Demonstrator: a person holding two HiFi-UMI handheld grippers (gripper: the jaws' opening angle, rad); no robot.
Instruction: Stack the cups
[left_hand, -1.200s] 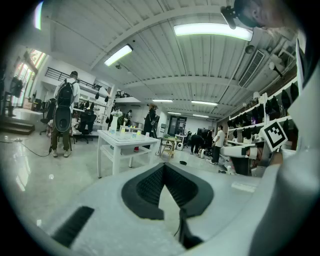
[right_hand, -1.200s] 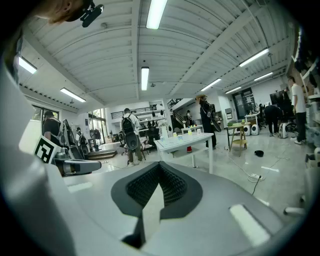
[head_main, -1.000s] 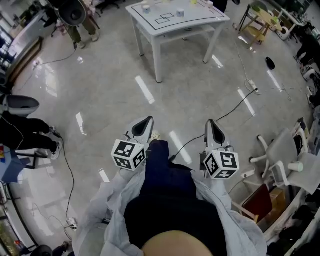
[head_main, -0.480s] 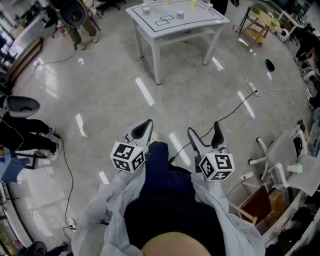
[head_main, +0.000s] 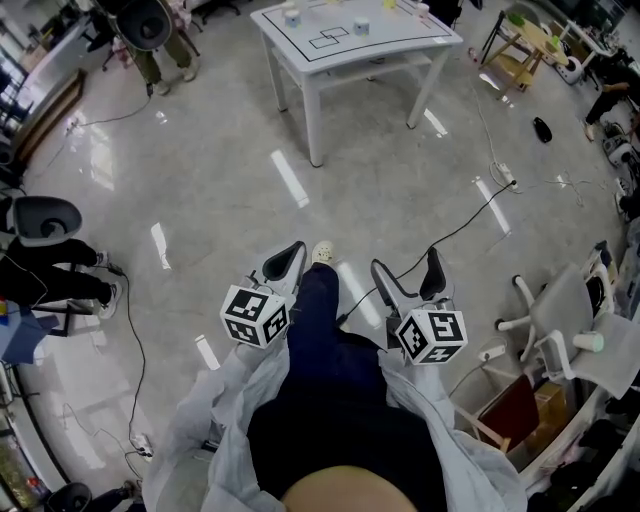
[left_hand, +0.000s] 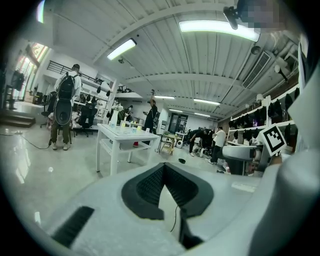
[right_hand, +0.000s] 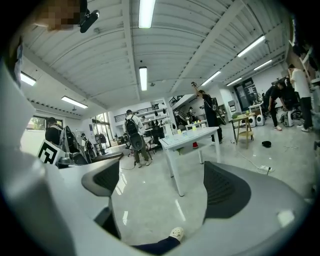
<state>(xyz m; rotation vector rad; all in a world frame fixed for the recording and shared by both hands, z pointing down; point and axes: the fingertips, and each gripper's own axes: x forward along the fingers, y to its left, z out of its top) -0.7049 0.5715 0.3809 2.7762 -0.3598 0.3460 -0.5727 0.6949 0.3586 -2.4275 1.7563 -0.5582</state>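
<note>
Far up at the top centre of the head view, the cups (head_main: 292, 15) stand on a white table (head_main: 300, 50), well apart from both grippers. They are small and crowd the frame's upper edge (what is in them cannot be told). At lower centre, the left gripper (head_main: 296, 248) has its jaws together on nothing. The right gripper (head_main: 407, 268) is also empty; its jaws have just been opening and now stand wide. A dark trouser leg (head_main: 320, 330) fills the space between the two.

Mid-frame in the left gripper view, the jaws meet at their tips; the table sits left of centre, its cups mere specks.

Across the right gripper view, the jaws stand far apart over bare floor (right_hand: 150, 205), with a pale shoe (right_hand: 176, 232) at the bottom edge. The table lies right of centre, the cups on it too small to count.
</note>
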